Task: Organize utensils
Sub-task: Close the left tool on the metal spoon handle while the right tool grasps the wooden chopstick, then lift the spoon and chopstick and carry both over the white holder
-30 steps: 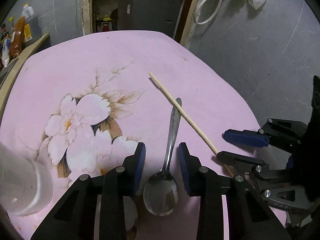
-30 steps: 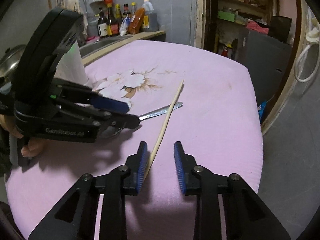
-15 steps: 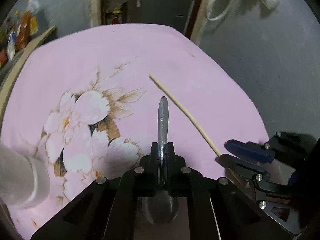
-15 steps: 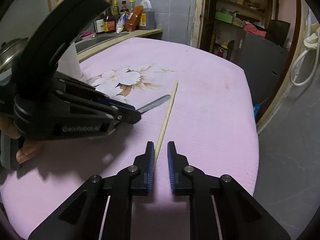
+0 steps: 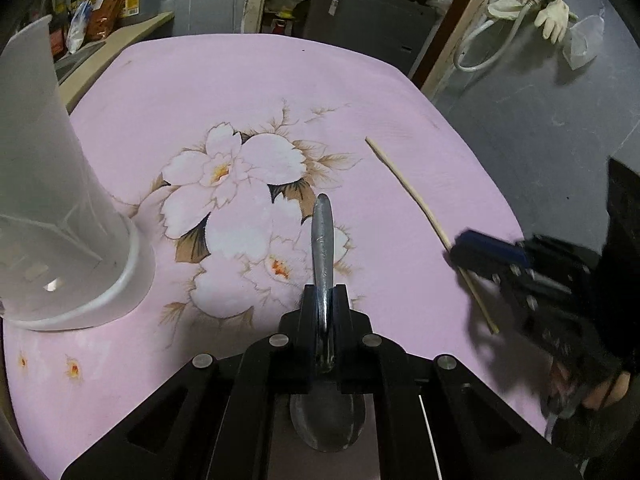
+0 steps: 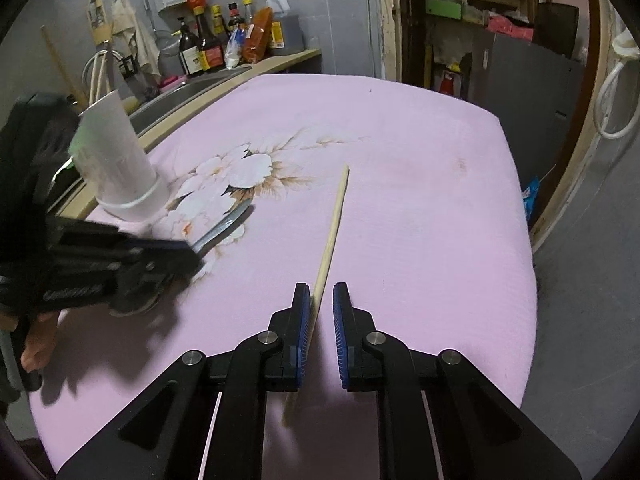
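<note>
A metal spoon (image 5: 322, 236) is clamped by its handle in my left gripper (image 5: 324, 292), which is shut. The bowl shows behind the fingers and the handle sticks out over the flower print. From the right wrist view the left gripper (image 6: 192, 252) and the spoon (image 6: 228, 224) are at the left, near a white plastic utensil cup (image 6: 120, 168). That cup (image 5: 60, 220) looms at the left of the left wrist view. My right gripper (image 6: 322, 292) is shut on a wooden chopstick (image 6: 336, 216) near its near end. In the left wrist view the chopstick (image 5: 408, 188) runs down into the right gripper (image 5: 460, 254).
The pink flowered tablecloth (image 6: 400, 160) covers the table, which drops to grey floor on the right. A counter with bottles (image 6: 224, 44) and a sink lies behind the cup. A person's hand (image 6: 36, 352) holds the left gripper.
Both grippers went from open to shut, the left on the spoon handle, the right on the chopstick. The left gripper then carried the spoon leftward, and the cup now looms larger.
</note>
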The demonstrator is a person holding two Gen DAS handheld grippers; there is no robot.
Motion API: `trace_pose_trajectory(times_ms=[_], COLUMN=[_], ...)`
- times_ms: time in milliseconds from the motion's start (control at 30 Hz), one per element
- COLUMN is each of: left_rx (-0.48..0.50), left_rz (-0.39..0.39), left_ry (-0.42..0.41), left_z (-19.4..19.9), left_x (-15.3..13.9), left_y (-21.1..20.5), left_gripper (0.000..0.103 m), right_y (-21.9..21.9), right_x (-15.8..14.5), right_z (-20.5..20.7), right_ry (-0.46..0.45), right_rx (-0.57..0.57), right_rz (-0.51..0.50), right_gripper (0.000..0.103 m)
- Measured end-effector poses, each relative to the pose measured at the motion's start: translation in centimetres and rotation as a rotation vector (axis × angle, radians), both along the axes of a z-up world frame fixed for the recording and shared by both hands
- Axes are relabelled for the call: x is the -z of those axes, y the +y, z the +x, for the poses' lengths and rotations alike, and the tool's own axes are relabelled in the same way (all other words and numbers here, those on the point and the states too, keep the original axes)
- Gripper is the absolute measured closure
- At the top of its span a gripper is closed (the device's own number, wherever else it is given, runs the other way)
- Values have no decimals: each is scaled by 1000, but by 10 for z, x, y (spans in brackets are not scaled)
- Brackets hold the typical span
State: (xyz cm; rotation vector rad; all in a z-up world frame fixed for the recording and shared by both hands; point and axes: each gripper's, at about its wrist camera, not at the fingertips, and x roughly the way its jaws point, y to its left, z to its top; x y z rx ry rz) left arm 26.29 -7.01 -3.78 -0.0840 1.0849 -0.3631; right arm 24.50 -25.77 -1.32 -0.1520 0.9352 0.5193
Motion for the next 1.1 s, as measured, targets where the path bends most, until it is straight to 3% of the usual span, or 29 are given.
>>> trace_pose_trajectory(times_ms=[633, 900, 1100], left_rx=[90, 100, 72], left_rz=[102, 66, 18], left_ry=[52, 94, 105], left_z=[17, 28, 33], left_x=[-2, 0, 4], left_y=[-21, -21, -18], left_gripper=[96, 94, 98], right_y=[15, 20, 14], right_x=[6, 8, 7], right_z=[57, 62, 63], right_ry=[127, 150, 172], right_rx=[6, 16, 42], right_rz=[-23, -44, -7], right_gripper=[91, 88, 97])
